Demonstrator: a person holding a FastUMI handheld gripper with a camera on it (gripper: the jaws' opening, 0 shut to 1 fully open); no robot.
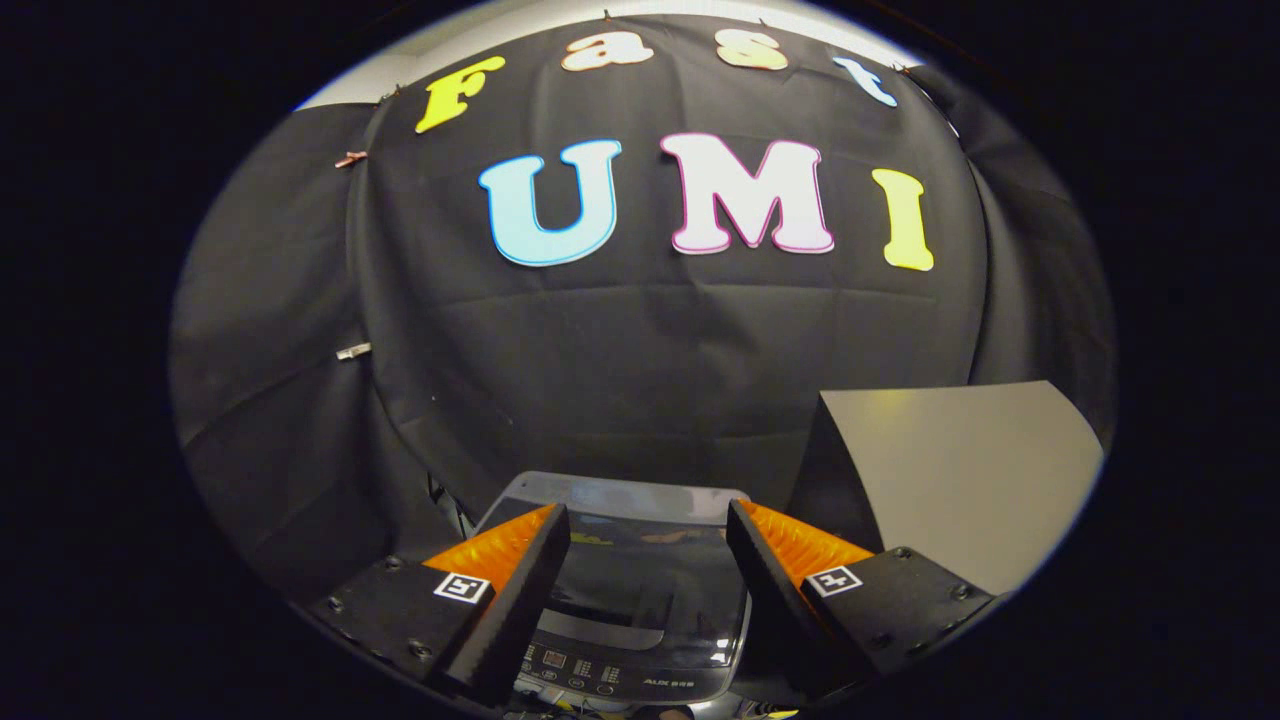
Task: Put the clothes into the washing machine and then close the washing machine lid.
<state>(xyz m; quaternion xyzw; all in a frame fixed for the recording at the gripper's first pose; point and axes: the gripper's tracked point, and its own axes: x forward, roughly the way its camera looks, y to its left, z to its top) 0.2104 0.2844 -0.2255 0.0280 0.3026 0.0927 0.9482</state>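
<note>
Above the closed washing machine lid, gripper fingers apart, empty

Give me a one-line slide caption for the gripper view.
Open gripper hovers above the washing machine, its glossy lid down, grey board beside it.

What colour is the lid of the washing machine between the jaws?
Dark, glossy and see-through, with a grey rim; the washing machine lid shows in the gripper view, lying shut between the open jaws.
</note>
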